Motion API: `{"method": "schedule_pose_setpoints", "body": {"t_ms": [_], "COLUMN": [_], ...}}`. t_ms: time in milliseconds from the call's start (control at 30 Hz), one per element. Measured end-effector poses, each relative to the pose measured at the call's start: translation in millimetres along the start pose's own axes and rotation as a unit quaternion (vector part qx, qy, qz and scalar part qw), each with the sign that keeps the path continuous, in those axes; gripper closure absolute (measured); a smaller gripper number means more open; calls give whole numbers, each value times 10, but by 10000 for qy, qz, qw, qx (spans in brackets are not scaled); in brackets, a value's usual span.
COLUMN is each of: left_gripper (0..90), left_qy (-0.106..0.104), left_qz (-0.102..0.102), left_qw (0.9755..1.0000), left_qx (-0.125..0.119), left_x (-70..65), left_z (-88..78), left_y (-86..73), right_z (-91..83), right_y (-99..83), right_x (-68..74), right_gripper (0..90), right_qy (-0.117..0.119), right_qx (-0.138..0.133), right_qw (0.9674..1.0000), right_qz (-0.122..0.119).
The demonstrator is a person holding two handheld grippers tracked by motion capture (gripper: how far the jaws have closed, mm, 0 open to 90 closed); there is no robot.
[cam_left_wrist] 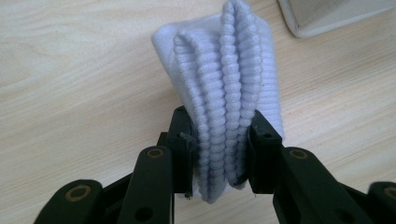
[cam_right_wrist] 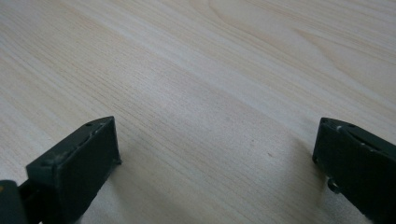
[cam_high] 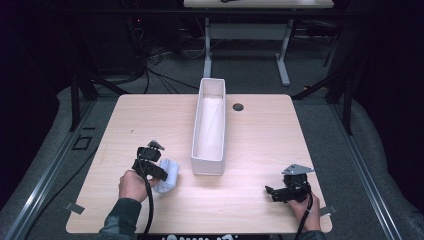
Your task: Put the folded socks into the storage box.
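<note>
A folded white sock (cam_left_wrist: 224, 93) is clenched between the jaws of the left claw (cam_high: 161, 169), lower left of the high view, just left of the near end of the long white bin (cam_high: 209, 120) on the surface (cam_high: 260, 150). The right claw (cam_high: 275, 192), lower right, is spread wide over bare wood, nothing gripped. Risk judged: the thick ribbed folds could be squeezed out or unfolded, or snagged on the bin's rim. No brand, label or writing is legible.
</note>
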State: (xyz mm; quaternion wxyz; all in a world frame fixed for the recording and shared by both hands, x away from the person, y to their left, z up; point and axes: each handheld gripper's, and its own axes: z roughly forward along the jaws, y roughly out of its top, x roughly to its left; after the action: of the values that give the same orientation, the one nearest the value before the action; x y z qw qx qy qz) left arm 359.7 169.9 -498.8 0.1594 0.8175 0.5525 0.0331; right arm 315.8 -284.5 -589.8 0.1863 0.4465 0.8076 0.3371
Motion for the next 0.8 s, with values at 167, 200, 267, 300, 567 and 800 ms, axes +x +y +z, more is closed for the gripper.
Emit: {"method": "schedule_pose_setpoints", "body": {"t_ms": [167,200,267,300,567,800], "left_gripper": [683,682,682,682,681,680], "left_qy": [25,36,39,38,43,81], "left_qz": [30,42,61,58,96,52], "left_qw": [10000,10000,10000,10000,9999,10000], "left_qx": [-7,-15,-28,-25,-11,-26], "left_x": [2,0,0,-3,29,90], "left_z": [-64,-90,-104,-113,-197,-300], "left_y": [31,45,53,59,113,168], "right_z": [-1,0,0,0,-1,-1], "right_y": [0,0,0,0,0,0], "right_x": [1,-1,-1,-1,-1,-1], "right_gripper": [0,0,0,1,1,1], "right_qy": [-3,-4,-4,-5,-10,-13], "right_qx": [2,-2,-3,-4,0,2], "right_qw": [10000,10000,10000,10000,10000,10000], "right_qz": [14,5,5,4,13,16]}}
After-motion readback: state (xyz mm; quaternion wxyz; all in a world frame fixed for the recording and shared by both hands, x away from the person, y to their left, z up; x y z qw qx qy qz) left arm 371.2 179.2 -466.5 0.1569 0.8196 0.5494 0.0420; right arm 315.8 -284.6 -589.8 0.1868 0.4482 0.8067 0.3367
